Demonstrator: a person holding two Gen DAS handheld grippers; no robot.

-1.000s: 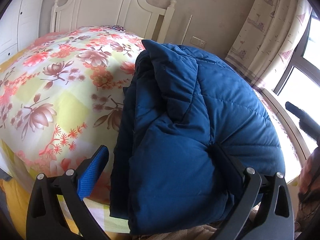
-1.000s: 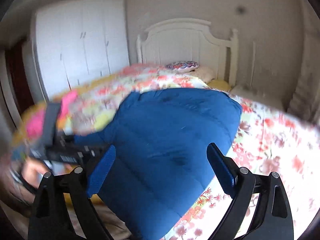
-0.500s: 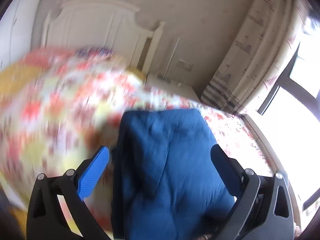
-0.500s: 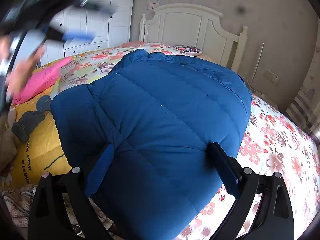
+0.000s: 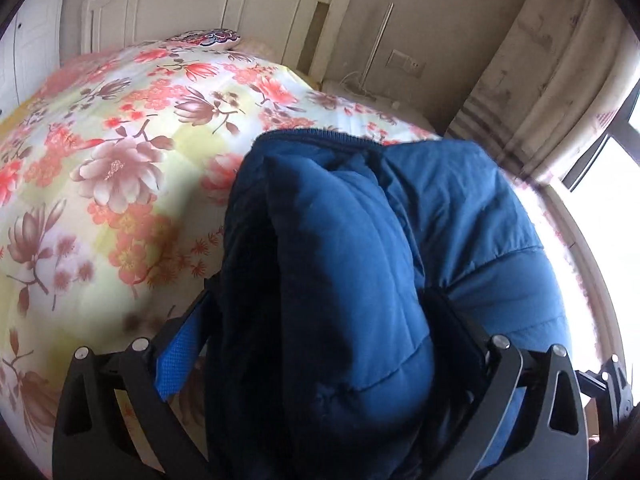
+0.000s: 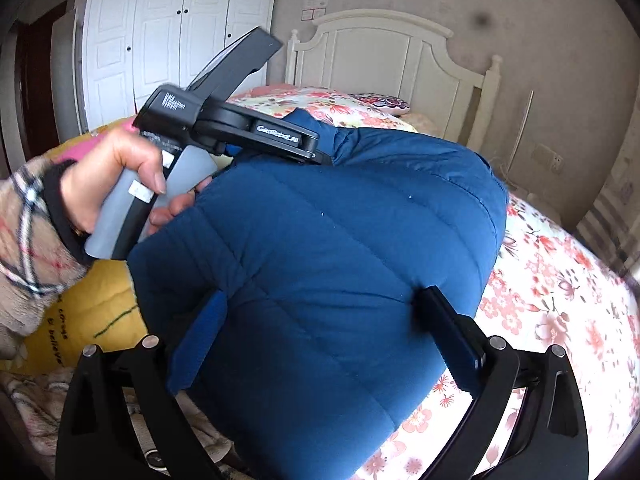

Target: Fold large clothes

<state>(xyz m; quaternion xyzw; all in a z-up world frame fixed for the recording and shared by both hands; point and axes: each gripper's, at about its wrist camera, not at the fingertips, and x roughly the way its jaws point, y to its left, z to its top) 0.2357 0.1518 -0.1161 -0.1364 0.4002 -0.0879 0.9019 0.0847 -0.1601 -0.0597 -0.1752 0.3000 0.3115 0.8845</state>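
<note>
Padding bulges between the fingers of both our grippers. On our left gripper [image 5: 316, 340], the fingers stand spread either side of a thick fold of the blue quilted jacket [image 5: 360, 280]; the blue-padded finger [image 5: 180, 348] presses the dark edge of the fold on one side and the black finger [image 5: 460, 332] sinks into the fabric on the other, so it is clamped on the bundle. From the right wrist view we see that same tool from outside: our left hand [image 6: 120, 184] wraps the grey handle, thumb over the top, wrist in a plaid cuff, with the tool's black body angled across the upper edge of the jacket [image 6: 340, 260] and its tip buried in a bunched corner.

Our right gripper [image 6: 324, 332] comes at the near side of the jacket, its fingers wide apart and each dug into the padding, pinching a broad puffy section.

The jacket lies folded in a thick mound on the floral duvet [image 5: 120, 160], near the foot end of the bed, with the white headboard [image 6: 384, 48] beyond it and a yellow blanket [image 6: 92, 304] beside it under our left wrist.
</note>
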